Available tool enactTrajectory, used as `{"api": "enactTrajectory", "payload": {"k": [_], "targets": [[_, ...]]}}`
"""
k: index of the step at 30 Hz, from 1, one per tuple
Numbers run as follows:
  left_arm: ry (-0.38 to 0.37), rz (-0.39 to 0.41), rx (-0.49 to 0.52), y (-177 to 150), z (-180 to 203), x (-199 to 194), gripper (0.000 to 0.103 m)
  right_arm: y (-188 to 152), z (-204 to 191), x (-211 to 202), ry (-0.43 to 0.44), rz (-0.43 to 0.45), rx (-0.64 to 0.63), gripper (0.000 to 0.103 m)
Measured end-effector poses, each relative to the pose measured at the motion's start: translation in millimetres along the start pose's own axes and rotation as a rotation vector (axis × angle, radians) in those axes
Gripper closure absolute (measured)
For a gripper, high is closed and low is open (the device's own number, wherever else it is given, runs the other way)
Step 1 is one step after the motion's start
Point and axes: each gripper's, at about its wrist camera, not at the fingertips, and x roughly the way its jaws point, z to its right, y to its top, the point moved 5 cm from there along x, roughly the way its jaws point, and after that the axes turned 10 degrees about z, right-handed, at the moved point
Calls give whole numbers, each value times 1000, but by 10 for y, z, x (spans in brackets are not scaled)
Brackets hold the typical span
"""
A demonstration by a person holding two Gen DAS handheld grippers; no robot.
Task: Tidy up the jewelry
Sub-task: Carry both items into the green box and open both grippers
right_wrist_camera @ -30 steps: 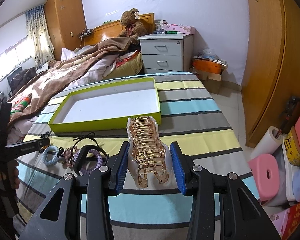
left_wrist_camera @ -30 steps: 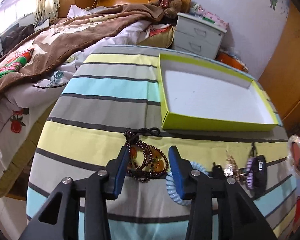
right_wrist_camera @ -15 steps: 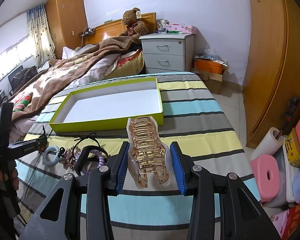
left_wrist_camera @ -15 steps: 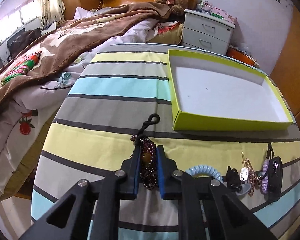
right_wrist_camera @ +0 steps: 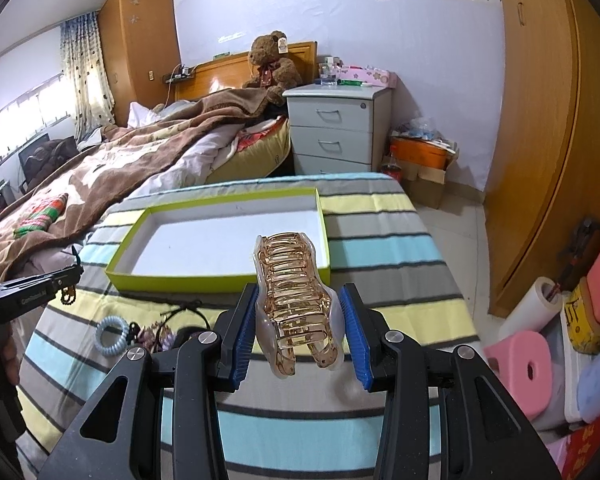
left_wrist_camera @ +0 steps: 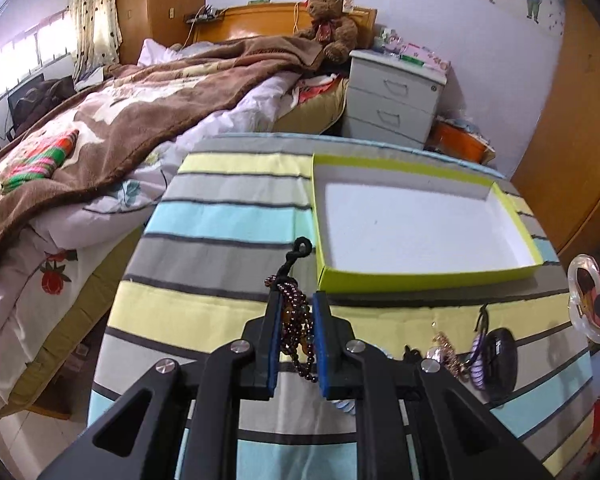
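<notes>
Fingers of my left gripper [left_wrist_camera: 295,322] clamp the dark bead bracelet [left_wrist_camera: 296,320]; right gripper [right_wrist_camera: 299,312] grips the amber hair claw [right_wrist_camera: 296,292]; green tray [right_wrist_camera: 220,280] at 12 o'clock.

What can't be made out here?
- Left wrist view: the blue coil hair tie is mostly hidden by the left gripper.
- Same view: the hair claw is cut by the right edge.
- Right wrist view: the small pieces are too tangled to identify.

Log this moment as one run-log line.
left gripper: shut on bead bracelet | right gripper: shut on hair claw | green tray: empty
</notes>
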Motion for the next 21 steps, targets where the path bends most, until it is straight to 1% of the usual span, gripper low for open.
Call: {"api": "enactTrajectory", "payload": {"k": [6,12,17,21], "targets": [[-37,38,-2,233,67,-50,88,206,-36,96,7,21,-23,61],[-71,60,4,435,167,-3,88,361,-101,362,23,4,-45,61],[-107,47,0,586,273,175,88,462,-140,657,38,-16,-54,61],[-128,40,-1,654,374,329,88,478,-139,916,49,-45,-54,61]]}}
